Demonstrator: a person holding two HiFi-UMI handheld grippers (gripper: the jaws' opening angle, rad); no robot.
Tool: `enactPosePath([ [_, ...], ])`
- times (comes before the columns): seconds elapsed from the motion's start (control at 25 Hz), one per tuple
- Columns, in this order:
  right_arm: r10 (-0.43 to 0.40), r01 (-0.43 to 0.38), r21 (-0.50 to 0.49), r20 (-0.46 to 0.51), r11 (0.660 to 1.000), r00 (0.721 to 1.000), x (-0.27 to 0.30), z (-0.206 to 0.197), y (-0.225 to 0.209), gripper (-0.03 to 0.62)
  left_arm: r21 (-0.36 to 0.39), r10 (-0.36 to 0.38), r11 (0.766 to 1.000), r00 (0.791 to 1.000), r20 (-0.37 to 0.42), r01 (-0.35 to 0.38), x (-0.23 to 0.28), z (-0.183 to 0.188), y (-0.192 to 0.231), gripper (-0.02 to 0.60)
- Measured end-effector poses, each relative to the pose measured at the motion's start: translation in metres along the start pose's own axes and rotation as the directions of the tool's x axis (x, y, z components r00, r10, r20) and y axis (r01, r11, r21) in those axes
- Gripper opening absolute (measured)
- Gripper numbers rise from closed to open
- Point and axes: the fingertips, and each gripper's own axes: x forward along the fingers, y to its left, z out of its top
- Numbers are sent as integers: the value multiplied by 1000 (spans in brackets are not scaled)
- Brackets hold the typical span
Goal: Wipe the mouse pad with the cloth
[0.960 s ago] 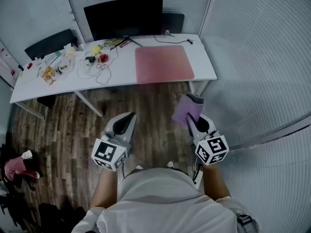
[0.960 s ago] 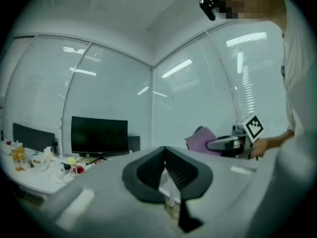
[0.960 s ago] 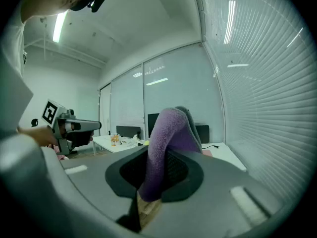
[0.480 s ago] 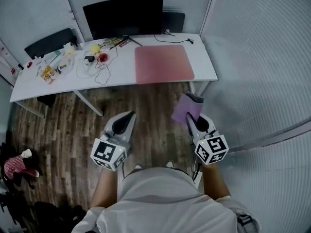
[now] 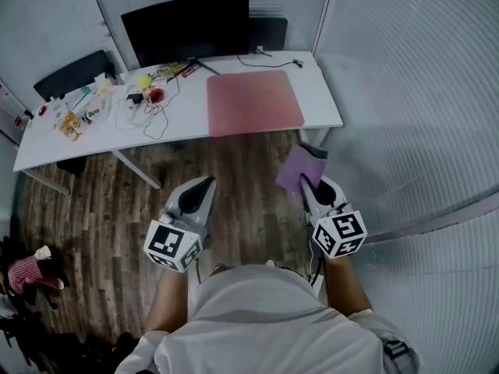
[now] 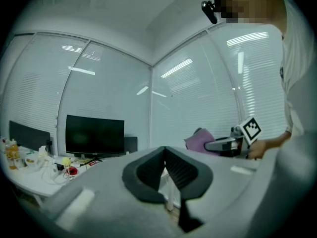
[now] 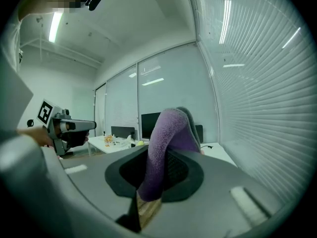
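A pink mouse pad (image 5: 254, 102) lies on the right part of the white desk (image 5: 327, 107), some way ahead of both grippers. My right gripper (image 5: 306, 184) is shut on a purple cloth (image 5: 299, 167), which sticks up out of its jaws (image 7: 168, 145). My left gripper (image 5: 204, 187) is held over the wooden floor with its jaws closed together and nothing between them (image 6: 165, 165). From the left gripper view the cloth (image 6: 201, 139) and right gripper show off to the right.
A black monitor (image 5: 187, 28) stands at the back of the desk. Cables and small items (image 5: 140, 100) clutter the desk's left half. Black chairs (image 5: 74, 72) stand behind it. Blinds-covered glass walls (image 5: 405, 92) close in on the right. A red-white object (image 5: 27, 271) lies on the floor at left.
The head view has shifted slightly, so the desk sits a little further left in frame. Both grippers keep the same pose, the cloth still held in the right one.
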Motion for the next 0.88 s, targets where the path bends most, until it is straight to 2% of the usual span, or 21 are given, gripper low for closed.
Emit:
enactPosePath([
  [0.2, -32, 32, 7, 23, 999, 999, -7, 4, -42, 57, 23, -7, 1000, 1000, 13, 6, 31, 6, -18, 3],
  [0.36, -20, 19, 23, 25, 1000, 999, -9, -1, -68, 57, 31, 12, 999, 1000, 7, -12, 48, 2, -35, 3],
  [0.64, 37, -37, 46, -13, 998, 999, 4, -20, -82, 57, 15, 42, 999, 998, -39, -42, 61, -15, -45, 3],
  [0.88, 81, -80, 24, -26, 996, 996, 23, -33, -84, 57, -7, 50, 999, 997, -58, -50, 83, -30, -21, 3],
])
